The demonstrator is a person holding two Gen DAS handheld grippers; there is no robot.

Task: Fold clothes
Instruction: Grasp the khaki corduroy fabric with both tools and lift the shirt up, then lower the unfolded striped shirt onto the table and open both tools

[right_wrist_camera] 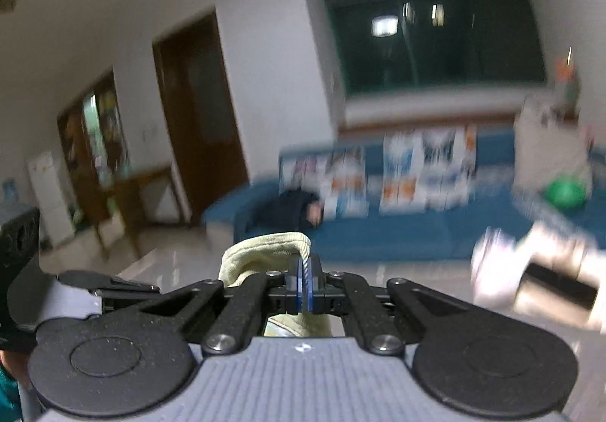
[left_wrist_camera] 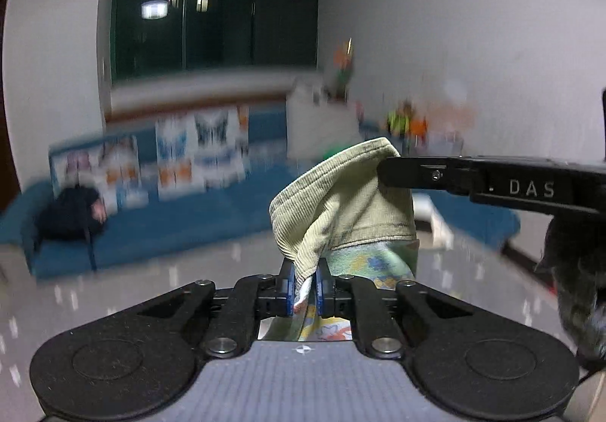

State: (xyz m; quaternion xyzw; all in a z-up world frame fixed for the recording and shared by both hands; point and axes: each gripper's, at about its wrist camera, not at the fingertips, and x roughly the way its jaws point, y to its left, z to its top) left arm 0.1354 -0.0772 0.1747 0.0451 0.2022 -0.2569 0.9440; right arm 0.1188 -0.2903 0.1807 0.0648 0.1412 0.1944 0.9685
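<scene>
A small garment [left_wrist_camera: 341, 210] with a pale green ribbed band and a colourful printed body hangs in the air between my grippers. My left gripper [left_wrist_camera: 306, 287] is shut on one fold of the band. My right gripper [right_wrist_camera: 305, 284] is shut on another part of the same garment's ribbed band [right_wrist_camera: 261, 255]. The right gripper's black finger also shows in the left wrist view [left_wrist_camera: 394, 172], pinching the top of the band from the right. The rest of the garment hangs below, out of sight.
A blue sofa [left_wrist_camera: 159, 229] with patterned cushions and a dark bag [left_wrist_camera: 70, 217] stands across a shiny tiled floor. A dark window [left_wrist_camera: 216, 9] is behind it. A brown door [right_wrist_camera: 197, 119] and wooden furniture [right_wrist_camera: 125, 191] are on the left. A green ball [right_wrist_camera: 566, 193] lies at the right.
</scene>
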